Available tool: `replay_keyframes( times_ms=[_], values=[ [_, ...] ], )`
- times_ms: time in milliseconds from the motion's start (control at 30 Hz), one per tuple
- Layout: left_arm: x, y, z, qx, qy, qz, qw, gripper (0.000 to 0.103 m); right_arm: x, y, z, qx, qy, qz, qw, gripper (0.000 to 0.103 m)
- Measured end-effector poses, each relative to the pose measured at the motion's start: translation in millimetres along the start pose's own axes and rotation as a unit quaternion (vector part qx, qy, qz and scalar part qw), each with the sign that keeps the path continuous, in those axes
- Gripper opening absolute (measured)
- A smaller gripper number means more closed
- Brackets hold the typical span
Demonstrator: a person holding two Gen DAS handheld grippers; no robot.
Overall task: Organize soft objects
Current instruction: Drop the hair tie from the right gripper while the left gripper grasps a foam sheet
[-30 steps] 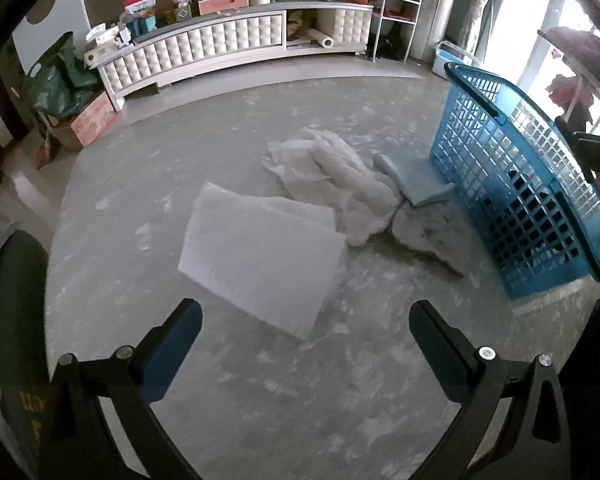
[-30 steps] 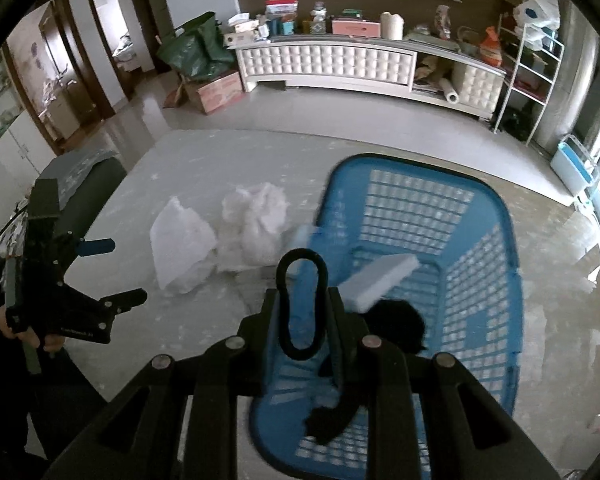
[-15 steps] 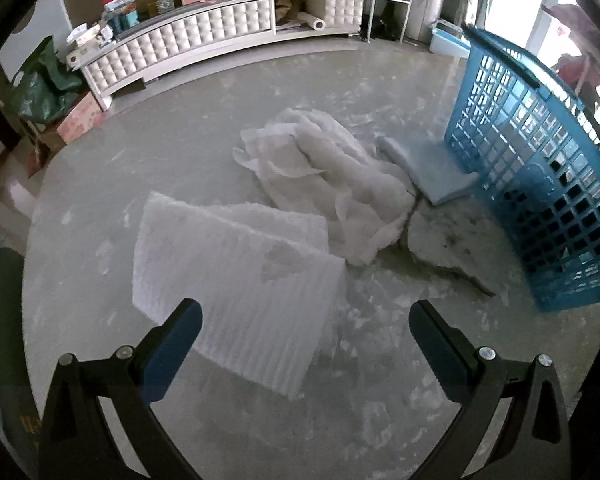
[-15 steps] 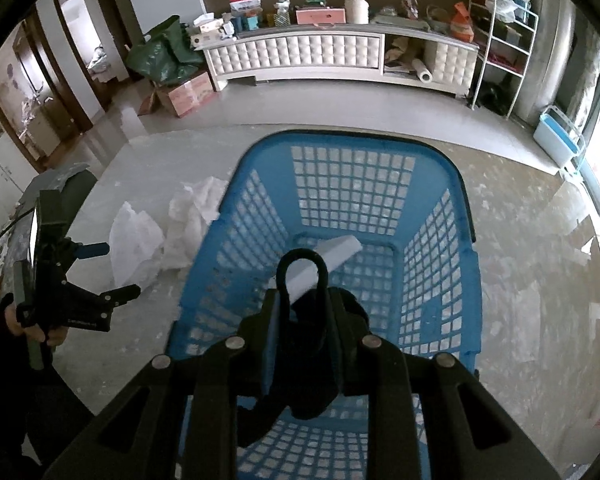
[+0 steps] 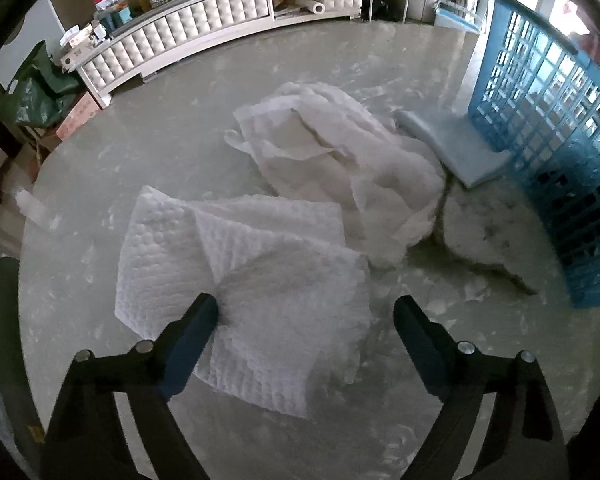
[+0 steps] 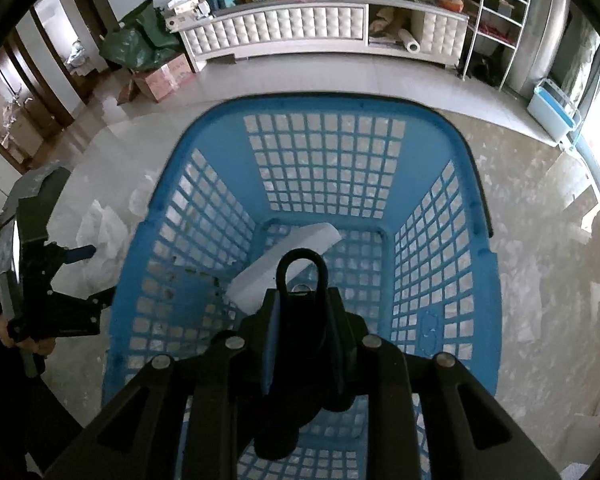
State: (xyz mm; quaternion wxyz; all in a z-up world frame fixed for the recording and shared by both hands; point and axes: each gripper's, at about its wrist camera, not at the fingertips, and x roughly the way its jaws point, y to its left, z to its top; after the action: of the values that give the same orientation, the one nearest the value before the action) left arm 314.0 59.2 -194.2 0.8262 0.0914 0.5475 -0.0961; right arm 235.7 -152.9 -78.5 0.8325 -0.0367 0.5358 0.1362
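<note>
Left wrist view: looks steeply down along the left gripper (image 5: 306,316), close over the white waffle sheet (image 5: 240,292); blue basket (image 5: 548,152) off to its right. Right wrist view: looks steeply down along the right gripper (image 6: 302,312), close above the basket's inside. Shared: basket, white pile, tufted cabinet (image 6: 300,34) ahead.
</note>
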Motion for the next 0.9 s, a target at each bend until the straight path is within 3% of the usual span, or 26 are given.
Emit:
replay_keyframes(
  times_ms=[133, 233, 300, 467, 600, 900],
  values=[
    [4, -4, 3, 0.01, 0.006, 0.015, 0.9998, 0.085, 4, 0, -1, 0.004, 0.009, 0.0, 1.0, 0.021],
    [3, -1, 3, 0.005, 0.0, 0.014, 0.9999, 0.073, 1, -3, 0, 0.006, 0.007, -0.001, 1.0, 0.021],
    [1, 2, 2, 0.0, -0.003, 0.02, 0.9998, 0.058, 0, -3, 0, 0.008, 0.007, 0.0, 1.0, 0.021],
    [0, 5, -2, -0.004, -0.018, 0.036, 0.9992, 0.054, -2, -5, 0, 0.008, 0.006, 0.0, 1.0, 0.021],
    [-1, 2, -3, -0.002, -0.021, 0.048, 0.9986, 0.04, 0, -2, 1, 0.008, 0.007, 0.0, 1.0, 0.021],
    [-13, -7, -11, 0.007, -0.019, 0.061, 0.9979, 0.021, 3, 0, -3, 0.012, 0.015, -0.009, 1.0, 0.049]
  ],
)
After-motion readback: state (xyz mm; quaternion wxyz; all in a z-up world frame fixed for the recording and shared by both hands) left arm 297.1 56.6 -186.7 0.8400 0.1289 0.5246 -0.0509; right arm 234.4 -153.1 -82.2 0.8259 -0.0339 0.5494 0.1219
